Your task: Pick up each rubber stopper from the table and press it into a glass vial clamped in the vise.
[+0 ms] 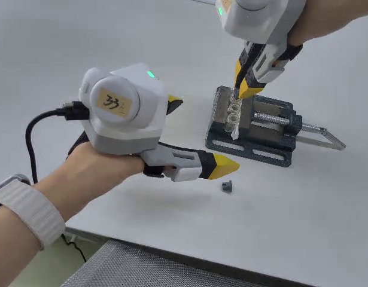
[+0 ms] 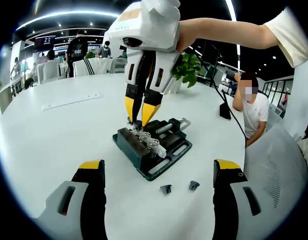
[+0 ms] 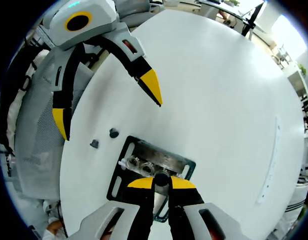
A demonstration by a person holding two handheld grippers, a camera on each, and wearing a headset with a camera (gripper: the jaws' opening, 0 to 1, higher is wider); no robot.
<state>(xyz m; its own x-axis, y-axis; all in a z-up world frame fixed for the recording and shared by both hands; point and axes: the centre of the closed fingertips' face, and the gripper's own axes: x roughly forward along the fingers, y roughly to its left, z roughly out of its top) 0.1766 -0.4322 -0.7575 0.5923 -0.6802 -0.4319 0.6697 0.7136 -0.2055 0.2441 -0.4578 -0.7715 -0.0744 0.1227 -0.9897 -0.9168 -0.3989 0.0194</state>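
Note:
A dark green vise (image 1: 255,143) (image 2: 131,145) (image 3: 124,150) on the white table clamps a row of clear glass vials (image 1: 233,113) (image 2: 151,142) (image 3: 136,162). My right gripper (image 1: 242,91) (image 2: 138,119) (image 3: 162,184) points down at the far end of the row, shut on a dark rubber stopper (image 3: 162,178) right over a vial. Two loose grey stoppers (image 2: 166,188) (image 2: 194,185) (image 3: 94,143) (image 3: 113,133) lie on the table in front of the vise; one (image 1: 227,186) shows below my left gripper's jaw. My left gripper (image 1: 203,133) (image 2: 159,167) (image 3: 109,112) hovers open and holds nothing.
The vise's screw handle (image 1: 321,134) sticks out to the right. A mesh chair (image 1: 142,269) sits under the table's near edge. Across the table are a potted plant (image 2: 186,67), a seated person (image 2: 254,110) and a paper strip (image 2: 71,101).

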